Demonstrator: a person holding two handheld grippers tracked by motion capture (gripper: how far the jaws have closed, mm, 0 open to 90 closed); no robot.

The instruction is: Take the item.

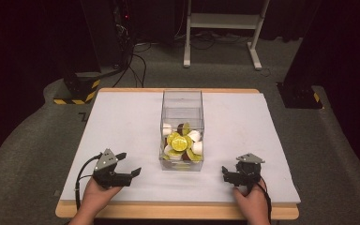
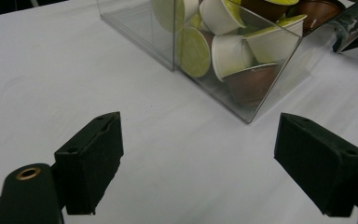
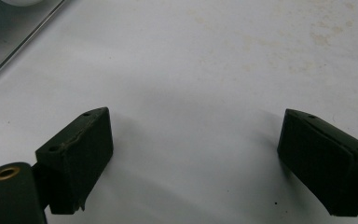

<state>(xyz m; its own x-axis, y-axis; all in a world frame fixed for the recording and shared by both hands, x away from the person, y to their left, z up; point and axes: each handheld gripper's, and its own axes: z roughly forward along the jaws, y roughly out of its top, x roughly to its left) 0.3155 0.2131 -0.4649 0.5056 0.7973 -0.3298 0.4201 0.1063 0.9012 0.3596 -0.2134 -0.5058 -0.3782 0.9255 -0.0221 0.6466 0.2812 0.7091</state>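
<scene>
A clear box (image 1: 182,129) stands in the middle of the desk (image 1: 117,122), its long side running away from the person. Coffee pods (image 1: 181,143) lie heaped in its near end, up against the near wall: yellow-green lids, white cups and a few brown ones.

The left hand-held gripper (image 1: 129,164) sits on the near left part of the desk, left of the box and near its front corner, angled toward it. Its jaws are spread wide with nothing between them. In the left gripper view the box (image 2: 242,70) shows at the top, its near corner pointing between the jaws, and the pods (image 2: 228,46) press against the clear wall; bare white desk (image 2: 51,84) lies between jaws and box.

The right hand-held gripper (image 1: 226,173) sits on the near right part of the desk, right of the box and apart from it. Its jaws are also spread wide and hold nothing. In the right gripper view they frame bare desk (image 3: 205,70) with faint stains, and an edge of the box (image 3: 14,28) crosses the top left corner.

Each hand grips its tool from the near edge of the desk, cables trailing back.
</scene>
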